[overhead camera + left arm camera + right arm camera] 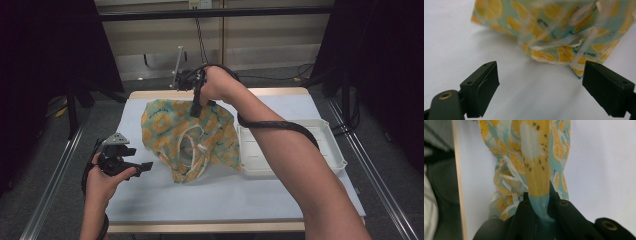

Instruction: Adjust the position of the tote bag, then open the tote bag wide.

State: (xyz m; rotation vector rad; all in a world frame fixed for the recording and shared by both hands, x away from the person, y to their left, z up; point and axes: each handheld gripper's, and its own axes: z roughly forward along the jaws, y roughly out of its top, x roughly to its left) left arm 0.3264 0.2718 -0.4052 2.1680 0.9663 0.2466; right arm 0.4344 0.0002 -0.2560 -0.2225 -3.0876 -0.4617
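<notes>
Lemon-print bag (187, 135) at mid-table, pinched at its far edge by right gripper (196, 107)

Bag lies crumpled on white table (225, 195), white handles loose on top, just left of white tray (327, 137) at right edge; right gripper's jaws clamp a fold of bag fabric near far edge; left gripper (145, 166) hovers near left edge, jaws wide, empty, aimed at bag, not touching it.

the high view looks forward and down over the white-covered table (210, 195). both gripper views sit close, sharing the lemon-printed teal fabric bag (187, 135).
</notes>
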